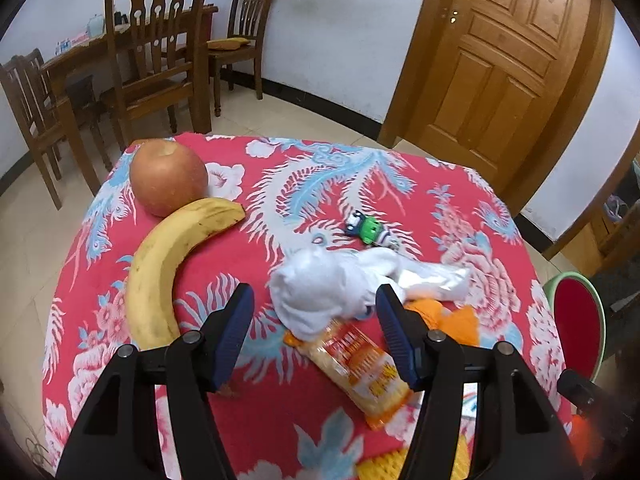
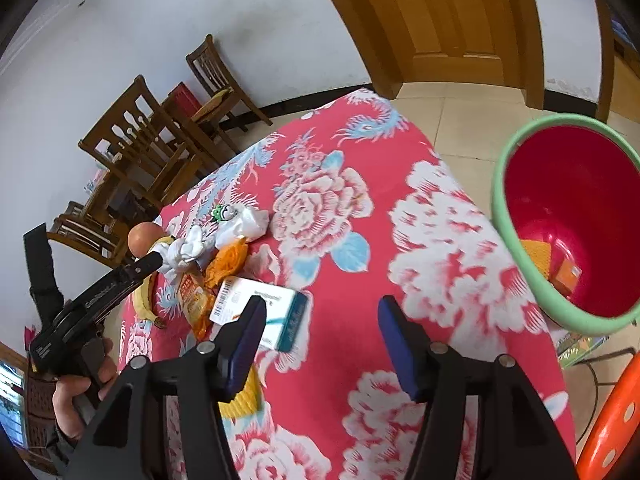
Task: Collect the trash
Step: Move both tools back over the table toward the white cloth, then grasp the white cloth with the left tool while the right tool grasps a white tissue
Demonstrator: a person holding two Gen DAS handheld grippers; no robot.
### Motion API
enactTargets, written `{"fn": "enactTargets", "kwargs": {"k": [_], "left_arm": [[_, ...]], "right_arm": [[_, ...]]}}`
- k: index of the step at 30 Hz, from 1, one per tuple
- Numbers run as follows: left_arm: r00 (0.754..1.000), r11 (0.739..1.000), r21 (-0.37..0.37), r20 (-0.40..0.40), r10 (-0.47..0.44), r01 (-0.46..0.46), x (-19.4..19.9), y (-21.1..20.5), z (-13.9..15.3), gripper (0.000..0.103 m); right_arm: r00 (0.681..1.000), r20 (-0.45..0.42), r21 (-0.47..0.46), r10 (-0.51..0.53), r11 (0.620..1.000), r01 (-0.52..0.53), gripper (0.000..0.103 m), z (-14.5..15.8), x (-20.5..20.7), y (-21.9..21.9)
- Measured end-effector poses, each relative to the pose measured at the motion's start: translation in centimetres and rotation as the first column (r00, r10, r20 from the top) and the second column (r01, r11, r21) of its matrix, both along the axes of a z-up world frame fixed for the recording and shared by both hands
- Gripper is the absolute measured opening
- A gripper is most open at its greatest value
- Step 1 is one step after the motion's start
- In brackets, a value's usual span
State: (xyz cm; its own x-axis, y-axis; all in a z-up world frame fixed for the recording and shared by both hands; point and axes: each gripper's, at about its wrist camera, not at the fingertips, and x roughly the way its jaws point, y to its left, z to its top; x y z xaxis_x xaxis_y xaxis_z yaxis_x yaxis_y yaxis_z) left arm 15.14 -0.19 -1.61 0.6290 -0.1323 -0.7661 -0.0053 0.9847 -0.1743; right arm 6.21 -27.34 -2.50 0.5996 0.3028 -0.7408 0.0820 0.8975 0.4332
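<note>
A crumpled white tissue lies on the red floral tablecloth, partly over an orange-yellow snack wrapper. My left gripper hangs open just in front of the tissue, and its pads touch nothing. Clear plastic, an orange scrap and a small green-and-blue wrapper lie close by. My right gripper is open over bare cloth, with a white-and-teal box by its left finger. The red bin with a green rim stands to the right and holds a yellow piece and an orange box.
An apple and a banana lie on the table's left side. Wooden chairs and another table stand behind, and a wooden door is at the back right. An orange stool stands by the bin. A hand grips the left tool.
</note>
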Motion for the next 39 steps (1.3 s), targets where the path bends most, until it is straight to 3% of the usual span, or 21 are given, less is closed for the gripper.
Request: {"fn": "enactTargets", "kwargs": {"k": [7,16,20,24,28,31,34,35,39], "left_arm": [[1.000,0.999,-0.046,-0.013,-0.011,0.011,1.4,0.5,-1.0,0.061],[0.999,0.994,-0.101,-0.001,-0.047,0.046,1.6,0.7,-1.5,0.032],[0.999,0.990,-0.129,0.017,-0.051,0.052,1.2,1.0,-1.2,0.021],[0.998,0.988,-0.143,0.042,-0.050,0.056,0.7,1.3,-0.5,0.018],[0.997,0.986,-0.155,0.063,-0.048,0.058,0.3,1.5,0.2,0.016],[0.996,0.986,-0.158,0.076,-0.044,0.056,-0.2,1.7,0.6,0.016],[0.996,0.986,-0.157,0.084,-0.040,0.053,-0.5,1.7,1.1,0.016],[0.995,0.986,-0.158,0.087,-0.040,0.053,-0.6,1.6,1.3,0.016],[0.994,0.986,-0.158,0.100,-0.038,0.054,-1.3,1.5,1.9,0.016]], "right_arm": [[0.999,-0.010,-0.032,0.048,0.998,-0.049,0.062,0.3,3.2,2.3],[0.991,-0.038,-0.041,0.125,0.991,-0.127,0.062,-0.3,7.8,5.8],[0.986,-0.058,-0.043,0.156,0.986,-0.158,0.062,-1.0,9.6,7.1],[0.982,-0.081,-0.031,0.171,0.984,-0.174,0.062,-2.0,11.3,7.8],[0.983,-0.079,-0.028,0.169,0.985,-0.171,0.053,-2.5,12.1,8.1],[0.982,-0.084,-0.015,0.168,0.985,-0.169,0.039,-3.1,12.8,8.2],[0.982,-0.086,0.001,0.169,0.985,-0.170,0.036,-3.6,13.2,8.3],[0.981,-0.082,0.000,0.174,0.985,-0.175,0.021,-3.6,13.2,8.3],[0.980,-0.047,-0.019,0.193,0.981,-0.194,0.020,-2.8,12.4,8.5]]}}
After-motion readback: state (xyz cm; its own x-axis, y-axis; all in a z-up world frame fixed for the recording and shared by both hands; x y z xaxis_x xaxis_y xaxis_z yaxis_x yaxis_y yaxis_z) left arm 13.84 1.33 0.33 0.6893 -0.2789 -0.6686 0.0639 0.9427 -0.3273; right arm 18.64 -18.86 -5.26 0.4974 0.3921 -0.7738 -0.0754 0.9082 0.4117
